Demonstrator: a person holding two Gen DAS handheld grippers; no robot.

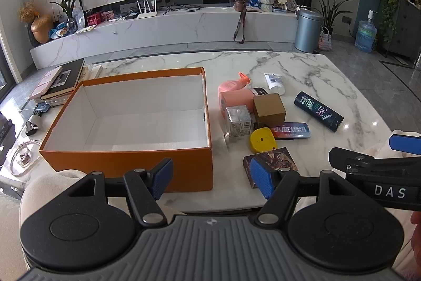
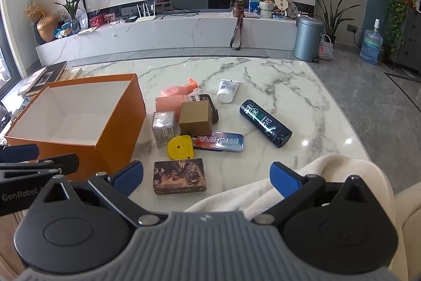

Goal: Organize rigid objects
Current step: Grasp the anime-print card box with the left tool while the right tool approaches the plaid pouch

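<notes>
An open, empty orange box (image 1: 126, 167) (image 2: 115, 133) stands on the marble table, left of a cluster of objects: a card box (image 2: 179, 176) (image 1: 273, 156), a yellow case (image 2: 181, 148) (image 1: 263, 140), a blue tin (image 2: 219, 141), a brown cube box (image 2: 196, 117) (image 1: 269, 108), a clear cube (image 2: 163, 125), a pink pump bottle (image 2: 176, 90), a white tube (image 2: 226, 90) and a dark bottle (image 2: 265, 123) (image 1: 318, 111). My left gripper (image 1: 211, 177) is open and empty at the table's near edge. My right gripper (image 2: 206, 177) is open and empty just behind the card box.
A white cloth (image 2: 289, 188) lies over the table's near right edge. Books (image 1: 60, 80) are stacked at the far left. A bead necklace (image 1: 23, 157) lies at the left edge. A TV console (image 1: 168, 28) stands beyond the table.
</notes>
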